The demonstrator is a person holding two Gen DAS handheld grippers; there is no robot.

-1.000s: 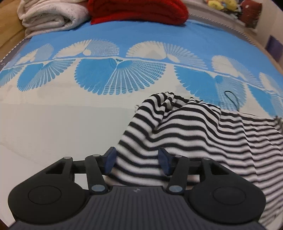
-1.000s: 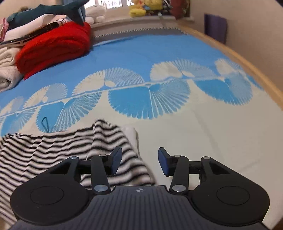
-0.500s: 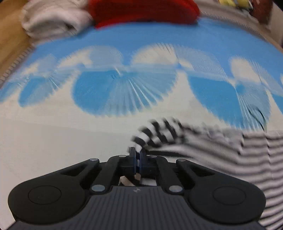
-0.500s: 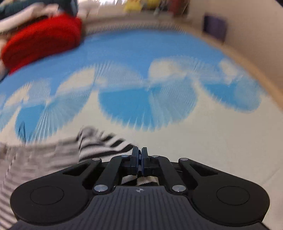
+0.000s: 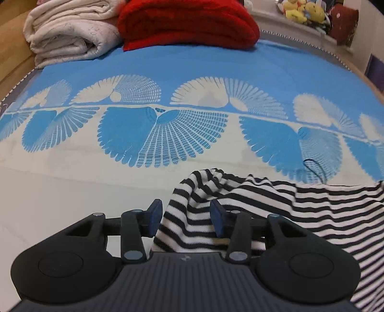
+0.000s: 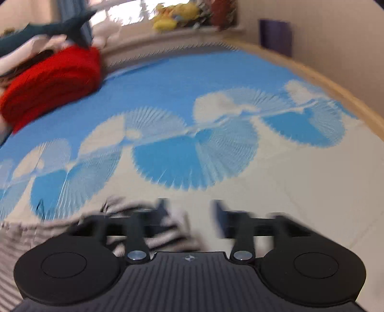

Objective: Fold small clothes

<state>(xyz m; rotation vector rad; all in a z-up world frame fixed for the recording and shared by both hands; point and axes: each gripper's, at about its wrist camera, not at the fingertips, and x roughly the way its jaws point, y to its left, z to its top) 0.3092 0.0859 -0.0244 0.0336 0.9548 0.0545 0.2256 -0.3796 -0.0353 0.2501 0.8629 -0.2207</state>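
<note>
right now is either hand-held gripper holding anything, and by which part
Nothing is held. Both the left hand-held gripper and the right hand-held gripper are opening; the striped garment lies between the left pads, unpinched.

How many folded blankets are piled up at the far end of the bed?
2. A white folded blanket sits at the far left, and a red folded blanket lies right beside it. More may be hidden behind them.

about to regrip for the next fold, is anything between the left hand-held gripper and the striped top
Nothing visible is. The striped top already bunches up between the left hand-held gripper fingers as its jaws open, pads not pressing it. The bedspread beside it shows nothing else nearby.
</note>
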